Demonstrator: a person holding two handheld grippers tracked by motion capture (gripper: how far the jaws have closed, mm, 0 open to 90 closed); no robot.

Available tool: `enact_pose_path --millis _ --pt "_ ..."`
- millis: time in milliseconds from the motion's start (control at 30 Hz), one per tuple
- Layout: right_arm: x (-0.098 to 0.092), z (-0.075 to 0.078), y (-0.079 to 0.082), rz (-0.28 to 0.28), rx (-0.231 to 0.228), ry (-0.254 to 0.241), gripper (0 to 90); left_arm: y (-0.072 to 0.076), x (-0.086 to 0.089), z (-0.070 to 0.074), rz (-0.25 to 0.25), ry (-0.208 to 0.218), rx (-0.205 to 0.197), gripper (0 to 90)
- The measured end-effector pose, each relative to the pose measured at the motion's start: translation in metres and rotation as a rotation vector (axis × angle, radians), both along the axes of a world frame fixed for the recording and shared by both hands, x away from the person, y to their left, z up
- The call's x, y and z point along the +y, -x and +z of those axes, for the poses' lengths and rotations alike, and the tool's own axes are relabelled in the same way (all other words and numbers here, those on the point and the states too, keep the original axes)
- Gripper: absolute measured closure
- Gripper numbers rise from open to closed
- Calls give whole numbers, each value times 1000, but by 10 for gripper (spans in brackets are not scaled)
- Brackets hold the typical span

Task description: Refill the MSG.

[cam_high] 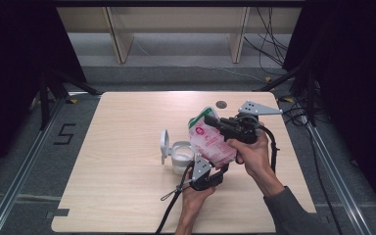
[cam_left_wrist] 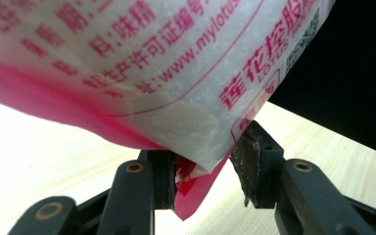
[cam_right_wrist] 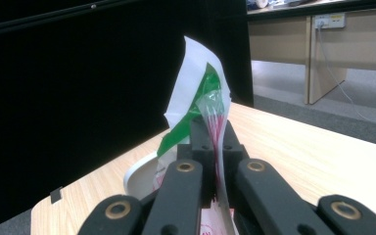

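A pink-and-white printed bag (cam_high: 210,142) with a green top hangs above the wooden table (cam_high: 127,122). My right gripper (cam_high: 209,120) is shut on the bag's top edge; in the right gripper view the jaws (cam_right_wrist: 215,139) pinch the thin film, and the green and white top (cam_right_wrist: 200,93) stands above them. My left gripper (cam_high: 223,168) is under the bag's bottom end. In the left gripper view its jaws (cam_left_wrist: 205,169) stand apart, and the bag's pink bottom corner (cam_left_wrist: 196,188) hangs loose between them. A white jar (cam_high: 182,156) with its hinged lid (cam_high: 165,145) open stands just left of the bag.
A small dark round hole (cam_high: 221,104) sits near the table's far edge. Wooden furniture legs (cam_high: 120,46) stand beyond the table, and cables (cam_high: 269,44) lie on the floor at the back right. Dark curtains flank both sides.
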State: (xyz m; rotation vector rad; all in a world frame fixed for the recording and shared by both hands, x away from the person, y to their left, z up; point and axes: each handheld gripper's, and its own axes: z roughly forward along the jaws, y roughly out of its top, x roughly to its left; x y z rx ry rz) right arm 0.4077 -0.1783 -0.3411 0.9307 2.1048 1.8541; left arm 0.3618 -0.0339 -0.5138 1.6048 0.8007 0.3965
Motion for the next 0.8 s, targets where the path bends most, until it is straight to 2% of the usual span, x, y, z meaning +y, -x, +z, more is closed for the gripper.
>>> enact_pose_path --millis 67,100,167,233,267,300,333,433,467,500,567,633,667,733,767,800 --pt "-3 -1 -1 -6 -10 -14 900 1 1 1 -1 -9 2 612" --pt "-5 -1 1 -9 15 -21 900 2 1 2 4 -20 7 612" --pt "-8 -1 1 -17 -4 -34 900 1 2 3 -2 -10 2 599" --pt "-10 -2 1 -15 -6 -45 900 3 2 4 10 -31 4 595" --pt "-10 -2 4 -18 11 -65 900 4 3 5 10 -46 4 590" --pt "-12 -3 3 -12 -12 -66 900 4 4 5 9 -47 5 578" --pt "-13 -4 4 -18 -2 -70 900 4 4 5 8 -50 8 572" --pt "-17 -7 4 -26 -23 -77 900 4 4 4 2 -59 8 559" --pt "-17 -7 6 -24 3 -93 900 4 4 4 2 -59 8 554" --pt "-18 -8 6 -30 -1 -97 900 5 4 5 8 -79 9 541" --pt "-21 -9 6 -32 -20 -94 900 5 4 5 20 -84 16 500" --pt "-22 -10 9 -35 3 -110 900 6 4 6 16 -92 18 492" --pt "-23 -11 8 -32 -16 -104 900 6 4 6 13 -97 15 492" --pt "-24 -12 10 -42 9 -123 900 7 4 7 29 -103 7 472" --pt "-25 -13 9 -43 -17 -124 900 8 4 8 33 -108 10 455" --pt "-25 -13 10 -43 -4 -121 900 8 4 9 34 -110 8 448"
